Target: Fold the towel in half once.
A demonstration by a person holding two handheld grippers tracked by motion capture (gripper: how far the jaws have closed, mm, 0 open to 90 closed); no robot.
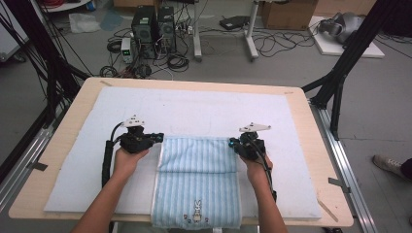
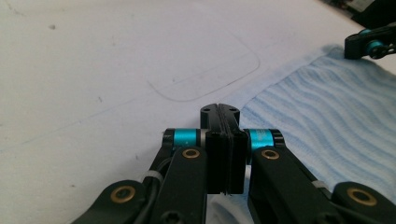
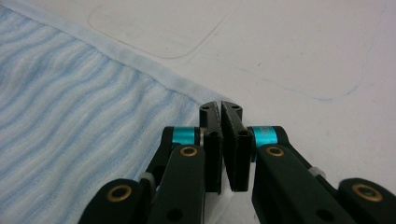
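White padded table (image 1: 194, 104) | striped blue towel (image 1: 197, 167) lies part-folded at near edge | left gripper (image 1: 156, 138) and right gripper (image 1: 235, 143) both pinched shut on fold's far corners | step: folding; next likely release and smooth.

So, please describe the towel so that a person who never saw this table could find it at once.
On the wooden table lies a large white mat. At its near middle, between the left gripper and the right gripper, lies the towel. It is the one pale blue striped cloth, with a small rabbit at its near edge.
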